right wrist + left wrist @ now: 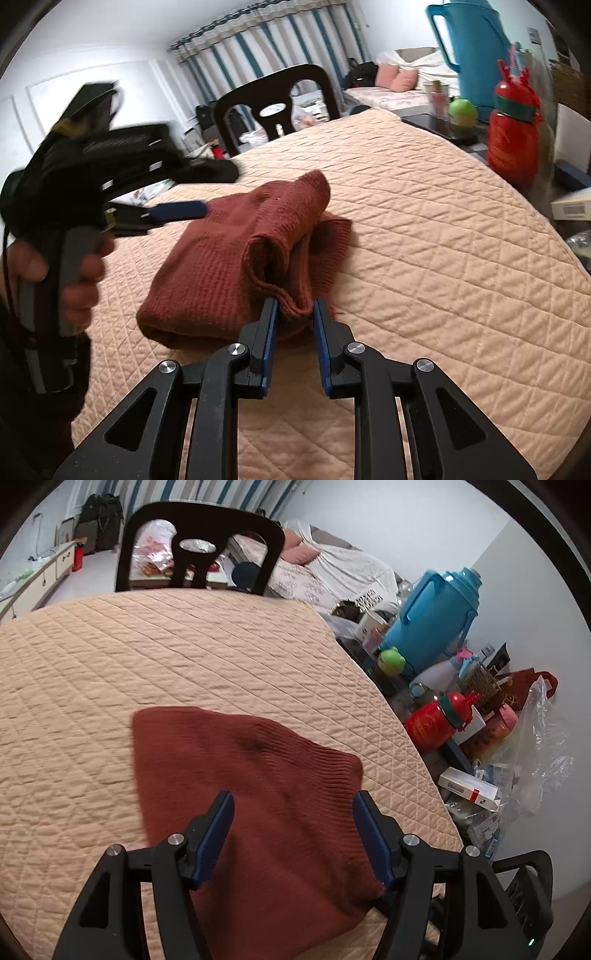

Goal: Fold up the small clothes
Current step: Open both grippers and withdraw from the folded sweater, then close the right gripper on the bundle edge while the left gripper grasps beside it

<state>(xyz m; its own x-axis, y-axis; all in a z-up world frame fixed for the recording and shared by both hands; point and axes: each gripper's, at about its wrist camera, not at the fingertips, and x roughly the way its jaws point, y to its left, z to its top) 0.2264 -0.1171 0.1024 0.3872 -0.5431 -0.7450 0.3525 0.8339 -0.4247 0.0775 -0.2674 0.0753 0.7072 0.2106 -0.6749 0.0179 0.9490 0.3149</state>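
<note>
A rust-red knit garment (pixel 255 797) lies folded on the peach quilted table cover (pixel 147 657). In the left wrist view my left gripper (pixel 293 799) hovers over it, its blue pads wide apart and nothing between them. The right wrist view shows the garment (pixel 221 258) as a thick folded bundle, with one layer humped up along its right side. My right gripper (pixel 295 306) stands at the bundle's near edge, jaws a little apart, and a bunched fold of cloth lies loosely between the tips. A hand holds the blurred left gripper (pixel 212 192) above the bundle's far left corner.
A black chair (pixel 207 550) stands at the table's far edge. To the right of the cover is clutter: a blue thermos jug (pixel 436 616), a red bottle (pixel 436 723), a green toy cup (pixel 391 661), boxes and a plastic bag (pixel 539 746). A bed lies beyond.
</note>
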